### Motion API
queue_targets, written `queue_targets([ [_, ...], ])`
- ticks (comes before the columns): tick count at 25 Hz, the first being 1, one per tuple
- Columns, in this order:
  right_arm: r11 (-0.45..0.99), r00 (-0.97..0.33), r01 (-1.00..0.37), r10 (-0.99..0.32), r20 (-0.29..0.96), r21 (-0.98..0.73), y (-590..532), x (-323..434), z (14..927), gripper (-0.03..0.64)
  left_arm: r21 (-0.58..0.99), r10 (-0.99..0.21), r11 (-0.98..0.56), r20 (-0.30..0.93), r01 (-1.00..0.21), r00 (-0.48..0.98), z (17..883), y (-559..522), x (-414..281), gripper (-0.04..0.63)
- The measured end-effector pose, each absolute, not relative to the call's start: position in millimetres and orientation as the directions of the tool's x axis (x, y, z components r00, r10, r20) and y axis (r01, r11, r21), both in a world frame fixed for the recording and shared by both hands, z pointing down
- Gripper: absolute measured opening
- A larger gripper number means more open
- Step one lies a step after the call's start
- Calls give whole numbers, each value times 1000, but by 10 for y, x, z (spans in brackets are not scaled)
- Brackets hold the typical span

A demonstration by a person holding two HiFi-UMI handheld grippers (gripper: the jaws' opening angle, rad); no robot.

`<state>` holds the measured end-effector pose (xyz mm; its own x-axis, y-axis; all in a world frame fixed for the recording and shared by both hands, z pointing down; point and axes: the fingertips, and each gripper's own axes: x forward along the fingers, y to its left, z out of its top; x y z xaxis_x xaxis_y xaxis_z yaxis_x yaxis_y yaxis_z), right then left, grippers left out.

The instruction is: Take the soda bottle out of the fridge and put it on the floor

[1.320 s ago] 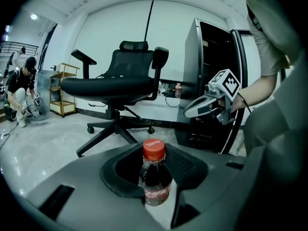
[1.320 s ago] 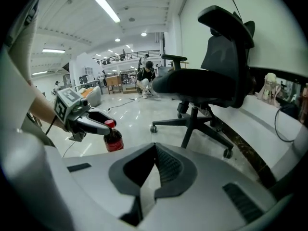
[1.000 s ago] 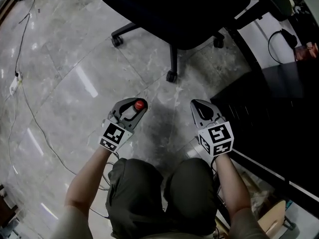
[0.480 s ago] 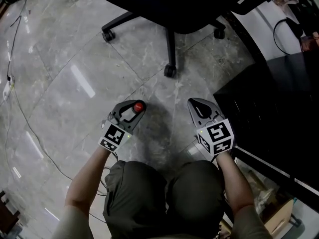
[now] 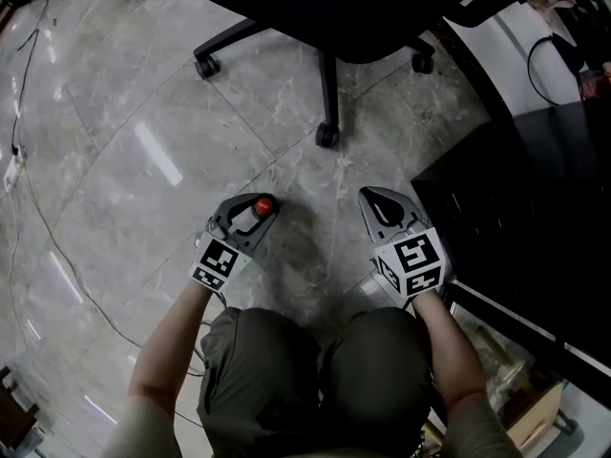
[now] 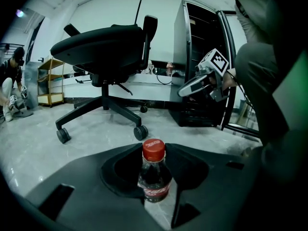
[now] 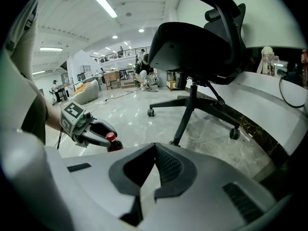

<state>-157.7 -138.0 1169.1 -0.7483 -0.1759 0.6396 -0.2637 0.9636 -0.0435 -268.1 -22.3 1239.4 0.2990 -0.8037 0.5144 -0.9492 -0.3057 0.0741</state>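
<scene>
Gripping the soda bottle around its neck and shoulder, the left tool has its jaws clamped on the clear plastic from both sides. The red cap stands just above the jaw tips. The bottle is upright, dark liquid and a red label showing below the grip. It hangs low over the grey marble floor; whether its base touches the stone cannot be told from these views.

The right tool is level with the left one and well apart from it, also low over the floor. Its jaws are drawn together at the tips, with nothing between them.

Both tools sit just ahead of the person's bent knees, the forearms reaching out on either side. A black office chair stands beyond the tools, one of its casters nearest to them. The black fridge is at the person's right with its door swung open. A thin cable trails across the floor on the left. Far off in the left gripper view, another person crouches by a shelf unit.
</scene>
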Motion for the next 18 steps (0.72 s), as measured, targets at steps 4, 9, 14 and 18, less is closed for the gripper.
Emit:
queue_targets([
  [4,963,-749,-263,-169,640,-53,-1374,-1589,11716,-5,111,-819,-271,495,-956,290,12400,-224,-2706,143],
  [9,962,-749,-264,-160,642,-68,-1373,-1611,11671,-5,119,-802,-277,519,-954,297,12398,-185,-2702,156],
  [14,971,-739,-228,-127,662,-67,-1280,-1648,11602,-5,110,-769,-305,557,-946,312,12343,-108,-2617,181],
  [18,978,-731,-202,-110,674,-59,-1236,-1696,11444,-5,137,-781,-259,553,-956,291,12139,-112,-2681,181],
])
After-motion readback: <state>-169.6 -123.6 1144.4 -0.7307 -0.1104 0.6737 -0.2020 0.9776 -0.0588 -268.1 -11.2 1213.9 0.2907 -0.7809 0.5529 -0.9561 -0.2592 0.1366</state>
